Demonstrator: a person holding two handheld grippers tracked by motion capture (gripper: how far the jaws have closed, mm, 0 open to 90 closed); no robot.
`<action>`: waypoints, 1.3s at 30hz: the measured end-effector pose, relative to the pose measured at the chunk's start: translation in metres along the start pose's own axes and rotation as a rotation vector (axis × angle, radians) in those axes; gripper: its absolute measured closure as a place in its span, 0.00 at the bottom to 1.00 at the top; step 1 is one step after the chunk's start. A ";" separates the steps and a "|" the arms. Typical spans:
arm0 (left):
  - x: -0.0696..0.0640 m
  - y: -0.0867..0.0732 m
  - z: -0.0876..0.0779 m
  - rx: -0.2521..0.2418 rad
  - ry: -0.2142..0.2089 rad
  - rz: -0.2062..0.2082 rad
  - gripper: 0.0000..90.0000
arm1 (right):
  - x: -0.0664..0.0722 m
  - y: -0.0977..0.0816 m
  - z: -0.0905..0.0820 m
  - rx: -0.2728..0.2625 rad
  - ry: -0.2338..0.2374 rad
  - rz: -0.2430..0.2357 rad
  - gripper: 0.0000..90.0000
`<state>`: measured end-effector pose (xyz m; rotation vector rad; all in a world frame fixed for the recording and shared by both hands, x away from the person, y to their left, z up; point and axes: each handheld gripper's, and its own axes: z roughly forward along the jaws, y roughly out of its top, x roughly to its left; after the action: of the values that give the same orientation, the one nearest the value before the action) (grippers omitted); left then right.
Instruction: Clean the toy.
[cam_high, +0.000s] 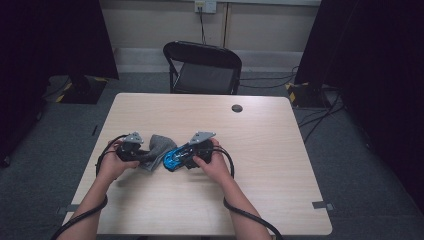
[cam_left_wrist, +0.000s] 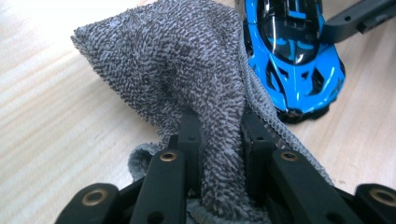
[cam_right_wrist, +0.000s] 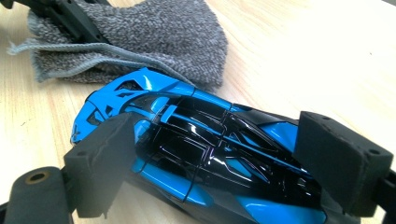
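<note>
- Standing under everything, a pale wood-grain table (cam_high: 280, 150) with a small dark round cap near its far edge; no lettering readable anywhere on it.
- Behind the table, a black folding chair (cam_high: 202, 67) on grey carpet, dark curtains at both sides, a wall socket above with a cable hanging down.
- Coming in from the bottom of the high view, two forearms, each hand wrapped around a black gripper with a trailing cable and a grey three-cornered plate on top.
- Clamped tight on a grey cloth (cam_left_wrist: 187, 74), the left gripper (cam_left_wrist: 219, 135): both jaws pinching a gathered fold of looped terry, the rest rising in a loose peak, a stitched hem running down one side.
- Lying at mid table, nearer the near edge, cloth resting just beside and partly against the toy car (cam_right_wrist: 201, 149).
- Grasping that car across its body, the right gripper (cam_right_wrist: 224, 163): foam-padded jaws pressed on either flank, set wide by the car's width.
- Glossy bright blue bodywork with black roof, black glass and black vent panels; low, sharp-edged sports shape; no badge, plate or writing legible.
- Cut off: car's rear end below the frame in the right gripper view, its tail above the frame in the left gripper view; wheels hard to make out.
- Hidden: lower cloth folds behind the left jaws.
</note>
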<state>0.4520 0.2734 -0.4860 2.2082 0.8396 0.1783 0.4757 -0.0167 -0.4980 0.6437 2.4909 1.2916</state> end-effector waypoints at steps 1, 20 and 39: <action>0.000 -0.002 -0.001 -0.004 -0.003 -0.002 0.82 | 0.000 0.000 0.000 0.000 -0.001 0.000 0.14; -0.011 -0.024 -0.030 0.028 -0.035 0.002 0.82 | 0.000 0.000 0.000 -0.003 0.000 0.001 0.14; 0.008 0.003 -0.059 -0.108 0.065 -0.023 0.82 | 0.000 -0.002 0.000 -0.013 -0.002 0.000 0.14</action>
<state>0.4378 0.3125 -0.4437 2.1012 0.8703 0.2793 0.4751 -0.0178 -0.4992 0.6410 2.4788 1.3055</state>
